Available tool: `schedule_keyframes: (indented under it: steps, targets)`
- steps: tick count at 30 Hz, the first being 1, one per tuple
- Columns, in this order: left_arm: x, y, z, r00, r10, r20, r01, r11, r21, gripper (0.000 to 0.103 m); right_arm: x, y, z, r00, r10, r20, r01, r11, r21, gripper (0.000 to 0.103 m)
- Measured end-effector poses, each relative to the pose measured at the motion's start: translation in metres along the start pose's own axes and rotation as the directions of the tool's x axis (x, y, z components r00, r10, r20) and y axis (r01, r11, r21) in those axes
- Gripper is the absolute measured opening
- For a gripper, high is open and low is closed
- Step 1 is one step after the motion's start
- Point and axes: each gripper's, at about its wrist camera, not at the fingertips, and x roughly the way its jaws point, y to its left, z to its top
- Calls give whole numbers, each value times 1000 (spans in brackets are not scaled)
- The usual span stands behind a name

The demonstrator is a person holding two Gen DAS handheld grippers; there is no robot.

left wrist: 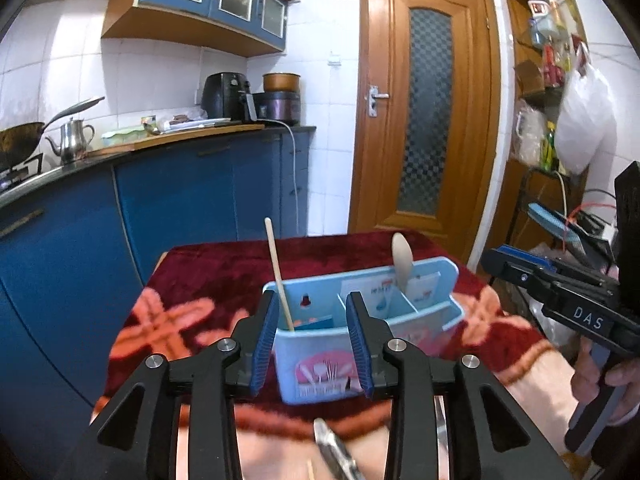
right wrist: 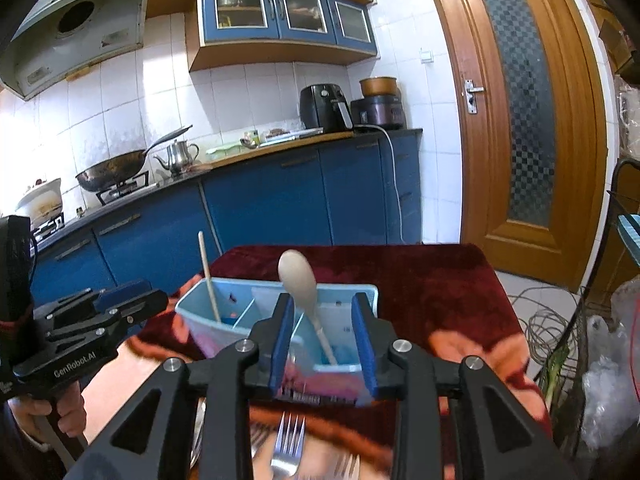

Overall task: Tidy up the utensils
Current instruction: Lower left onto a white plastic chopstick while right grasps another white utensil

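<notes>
A light blue utensil caddy [left wrist: 436, 316] [right wrist: 200, 320] with several compartments stands on a table under a red patterned cloth [right wrist: 432, 280]. A thin wooden stick [left wrist: 278, 276] [right wrist: 208, 276] leans in its left compartment. In its right compartment stands a wooden spoon [left wrist: 402, 260] [right wrist: 298, 276], bowl up. My left gripper [left wrist: 312, 312] [right wrist: 148, 292] hangs open just short of the caddy's left half, with nothing between its pads. My right gripper [right wrist: 322, 308] [left wrist: 508, 234] is open in front of the right compartment, clear of the spoon. Metal forks [right wrist: 288, 440] and another metal utensil [left wrist: 332, 448] lie below the grippers.
Blue cabinets and a counter [right wrist: 280, 148] with a wok, a kettle and appliances run behind the table. A wooden door [left wrist: 428, 112] stands at the back. A coil of wire [right wrist: 548, 320] and plastic bags lie by the table's right side. A hand [left wrist: 616, 384] holds the right gripper.
</notes>
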Motion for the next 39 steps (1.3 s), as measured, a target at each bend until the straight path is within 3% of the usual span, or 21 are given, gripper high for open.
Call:
schedule_keyframes:
  steps: [6,13,24,32,39]
  targets:
    - [-19,4,-10,996,-23,-88,23,1000,-12,36,-18,5,-17,996,2,-89,-3,1000,-8,37]
    - [-26,17,-30,963,-33,-268,21,999,-47,36,-28,3,-36,974,-23,-226,18,999,-27,39]
    - [-28,34,-60,894,-20,-447,-8,998,-60,37,-19,-4,-65,886,-57,-460,30,997,-66,51]
    - [-17,38,-78,851,-33,-524,-4,997,-71,40,-4,-11,-82,808,-45,-588,10,998,-62,51]
    - [-2,41,-93,806,-36,-591,-15,997,-81,43,8,-15,-90,762,-63,-644,22,997,-73,50]
